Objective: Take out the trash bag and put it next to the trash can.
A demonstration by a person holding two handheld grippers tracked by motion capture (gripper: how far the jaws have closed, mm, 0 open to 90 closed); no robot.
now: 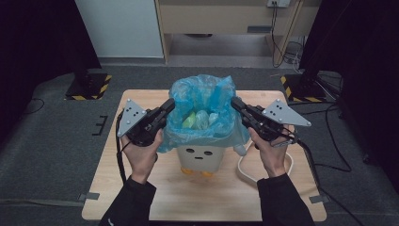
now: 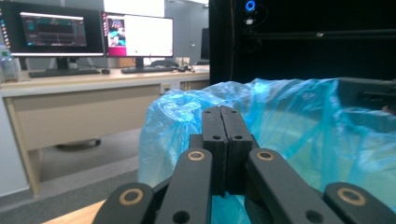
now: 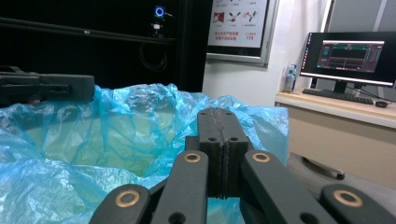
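Note:
A small white bin (image 1: 200, 157) with a drawn face stands mid-table, lined with a blue plastic bag (image 1: 202, 92) that holds greenish rubbish (image 1: 196, 120). My left gripper (image 1: 170, 104) is at the bag's left rim and my right gripper (image 1: 234, 101) is at its right rim, the bag's mouth spread between them. In the left gripper view the jaws (image 2: 219, 112) are pressed together against the blue bag (image 2: 299, 126). The right gripper (image 3: 218, 114) looks the same, closed at the bag's (image 3: 116, 130) edge. The thin film between the pads is hard to make out.
The bin rests on a wooden table (image 1: 226, 197) with a white cable (image 1: 244, 172) looping at its right. Two black stand bases with yellow stripes (image 1: 87, 87) (image 1: 301, 87) sit on the floor beyond the table's far corners. A desk with monitors (image 2: 135, 35) stands farther off.

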